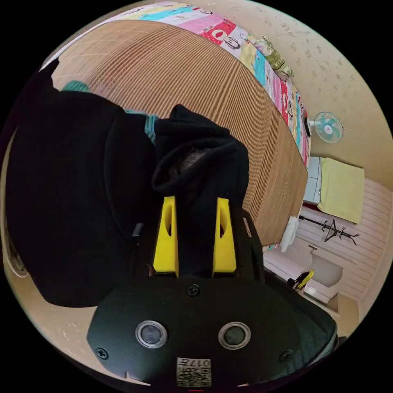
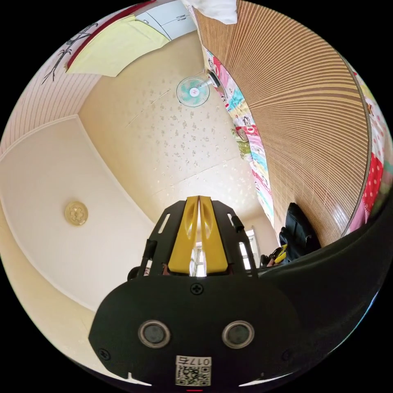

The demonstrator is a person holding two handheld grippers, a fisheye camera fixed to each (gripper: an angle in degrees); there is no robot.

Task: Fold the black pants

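Left gripper (image 1: 195, 204) clamps a bunched fold of the black pants (image 1: 73, 196) — over the bamboo mat (image 1: 196, 82)
Right gripper (image 2: 199, 204), jaws pressed together on nothing — tilted away from the mat, toward the wall fan (image 2: 193, 91)

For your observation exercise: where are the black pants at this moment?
In the left gripper view, the black pants are bunched between the left hand-held gripper jaws, lifted over the woven bamboo mat, with more black cloth hanging alongside.
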